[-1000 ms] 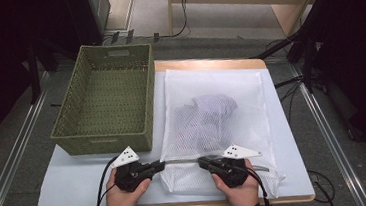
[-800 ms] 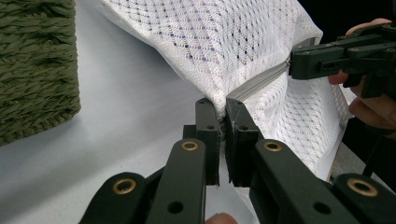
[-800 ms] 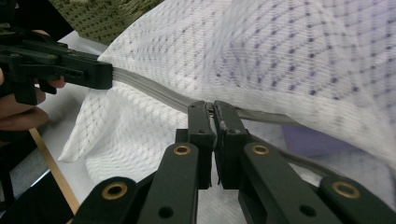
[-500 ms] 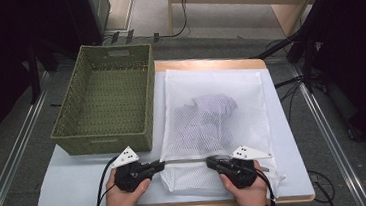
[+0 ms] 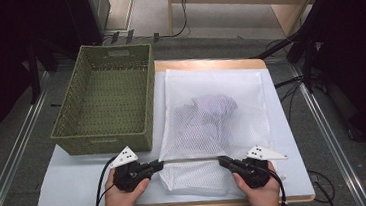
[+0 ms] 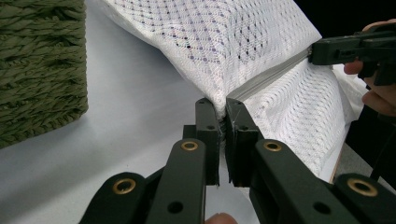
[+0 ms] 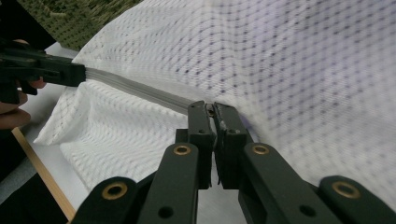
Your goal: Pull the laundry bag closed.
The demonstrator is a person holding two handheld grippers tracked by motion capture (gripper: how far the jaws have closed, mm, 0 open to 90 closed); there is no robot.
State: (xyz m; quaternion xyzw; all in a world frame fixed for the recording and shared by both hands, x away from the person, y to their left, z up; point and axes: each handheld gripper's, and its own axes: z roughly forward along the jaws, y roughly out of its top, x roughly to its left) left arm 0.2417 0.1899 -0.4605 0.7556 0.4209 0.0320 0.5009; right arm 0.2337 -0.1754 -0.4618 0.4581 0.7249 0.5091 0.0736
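High view: mesh bag [image 5: 212, 115] on table [image 5: 77, 177], zipper [image 5: 191, 157] stretched between claws. Left claw [image 5: 159, 164] clamped on zipper's left end, right claw [image 5: 222, 160] clamped on slider end; zipper axis runs claw to claw.

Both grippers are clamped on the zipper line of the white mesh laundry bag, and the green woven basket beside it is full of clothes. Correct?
Not quite. The high view shows the green woven basket empty; the clothing lies inside the white mesh laundry bag. The left gripper and right gripper are indeed clamped on its zipper.
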